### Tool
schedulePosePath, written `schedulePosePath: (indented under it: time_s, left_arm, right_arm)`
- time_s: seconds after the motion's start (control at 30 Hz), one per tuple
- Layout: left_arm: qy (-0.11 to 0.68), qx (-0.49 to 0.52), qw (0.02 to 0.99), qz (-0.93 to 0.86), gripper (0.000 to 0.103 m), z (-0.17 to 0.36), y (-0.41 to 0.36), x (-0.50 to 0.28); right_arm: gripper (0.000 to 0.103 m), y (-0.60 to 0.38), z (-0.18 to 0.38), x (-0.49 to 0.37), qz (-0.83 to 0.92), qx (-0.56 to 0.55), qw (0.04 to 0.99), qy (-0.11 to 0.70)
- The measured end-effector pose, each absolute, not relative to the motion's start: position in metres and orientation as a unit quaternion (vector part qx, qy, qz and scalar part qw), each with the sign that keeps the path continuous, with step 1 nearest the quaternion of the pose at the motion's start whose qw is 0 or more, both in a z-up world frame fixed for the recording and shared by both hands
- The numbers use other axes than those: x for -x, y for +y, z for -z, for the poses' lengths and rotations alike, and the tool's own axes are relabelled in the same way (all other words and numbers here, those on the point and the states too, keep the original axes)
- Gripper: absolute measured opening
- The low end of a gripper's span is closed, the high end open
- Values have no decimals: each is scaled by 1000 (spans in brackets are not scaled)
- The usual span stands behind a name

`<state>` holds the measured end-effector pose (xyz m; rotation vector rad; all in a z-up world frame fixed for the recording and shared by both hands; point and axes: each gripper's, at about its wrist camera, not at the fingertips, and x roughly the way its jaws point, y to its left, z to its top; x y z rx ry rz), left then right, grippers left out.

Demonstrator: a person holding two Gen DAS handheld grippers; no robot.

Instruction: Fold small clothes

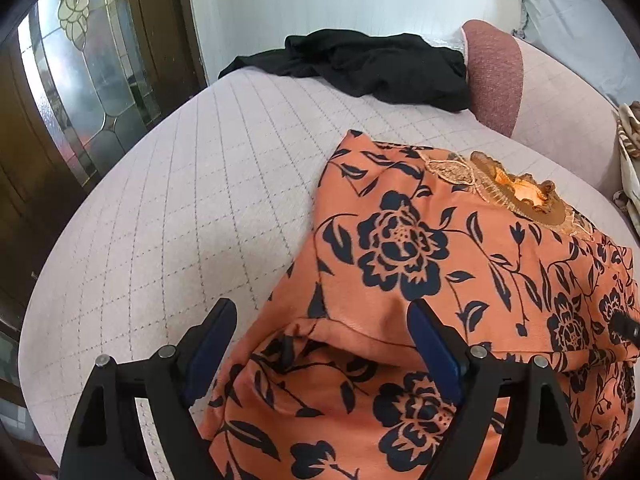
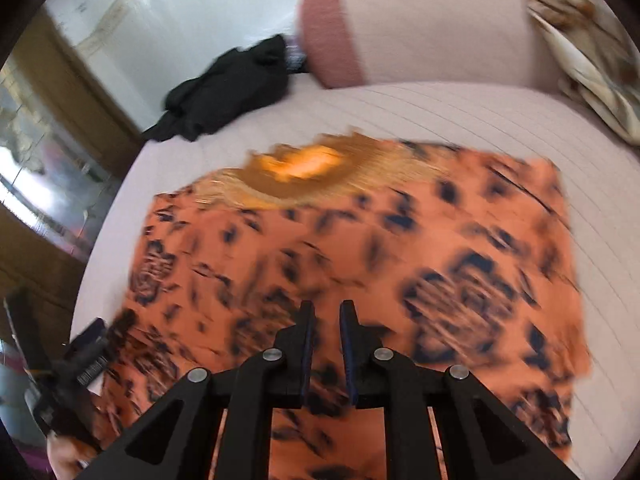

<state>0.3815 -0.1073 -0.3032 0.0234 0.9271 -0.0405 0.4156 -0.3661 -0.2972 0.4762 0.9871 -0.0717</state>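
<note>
Left wrist view: the left gripper stands wide apart, its blue-padded fingers spread to either side of a folded edge of the orange floral garment. The cloth lies between the fingers, and the right-hand one lies against it, but they do not clamp it. The garment lies on the pale quilted bed, its gold embroidered neckline toward the far side. A black garment lies crumpled at the far edge of the bed, beside a pink bolster. A patterned beige cloth shows at the right margin. A door with leaded glass stands to the left.

Right wrist view, blurred by motion: the right gripper is nearly closed, with only a narrow gap between its fingers; nothing is seen held in that gap. It hangs above the orange floral garment, which is spread flat over the bed; contact with the cloth cannot be judged. The left gripper appears at the lower left, at the garment's edge. The black garment and the pink bolster lie beyond. No legible writing appears in either view.
</note>
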Motion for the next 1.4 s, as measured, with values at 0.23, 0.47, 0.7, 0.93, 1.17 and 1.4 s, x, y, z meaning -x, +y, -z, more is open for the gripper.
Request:
schedulePosePath:
  time_s: [0.23, 0.47, 0.7, 0.93, 1.17, 1.4]
  left_arm:
    - [444, -52, 894, 22, 88, 310, -130, -380]
    - [430, -77, 899, 27, 88, 310, -152, -379]
    - [445, -101, 888, 58, 93, 326, -175, -380]
    - [450, -65, 889, 50, 103, 333, -166, -385]
    - [454, -57, 888, 52, 103, 334, -165, -384]
    - [461, -58, 883, 63, 103, 330, -161, -386]
  right_arm:
    - [16, -408, 338, -387, 38, -302, 839, 451]
    - [16, -429, 318, -382, 31, -314, 844, 435]
    - [16, -464, 340, -374, 75, -360, 809, 459]
    - [16, -488, 325, -361, 94, -389, 809, 432]
    - [16, -502, 335, -365, 86, -424, 789, 437]
    - [16, -513, 340, -380, 121, -395, 804, 428]
